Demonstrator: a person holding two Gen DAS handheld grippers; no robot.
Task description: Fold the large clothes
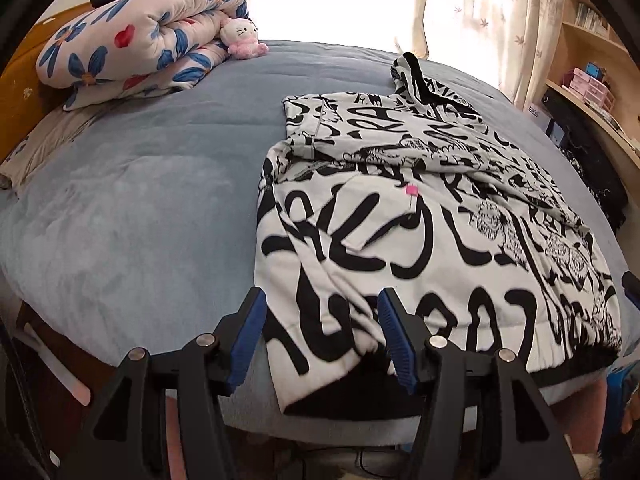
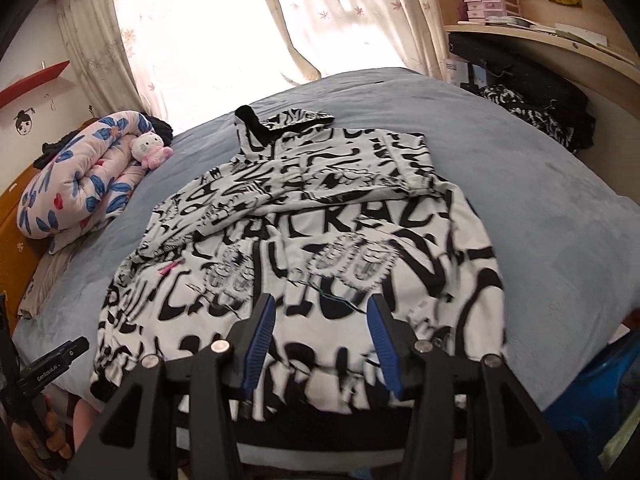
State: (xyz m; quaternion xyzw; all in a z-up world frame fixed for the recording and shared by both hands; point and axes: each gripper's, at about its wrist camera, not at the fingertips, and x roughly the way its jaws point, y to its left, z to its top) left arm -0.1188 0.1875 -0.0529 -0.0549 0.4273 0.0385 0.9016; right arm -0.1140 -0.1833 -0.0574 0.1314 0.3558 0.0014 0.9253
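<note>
Hoodie (image 2: 304, 240) flat on bed (image 2: 520, 200), hem beneath both open tools (image 2: 322, 340).

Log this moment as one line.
left hand-held gripper: open, over hoodie hem | right hand-held gripper: open, empty | sleeves folded in | bed

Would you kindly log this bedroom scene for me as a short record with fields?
surface: blue bed
garment: black-and-white printed hoodie, lying flat, sleeves folded in, hood toward the window
left gripper: open, over the hem's near left corner
right gripper: open, above the hem
elsewhere on bed: rolled floral quilt, pink plush toy beside it
</note>
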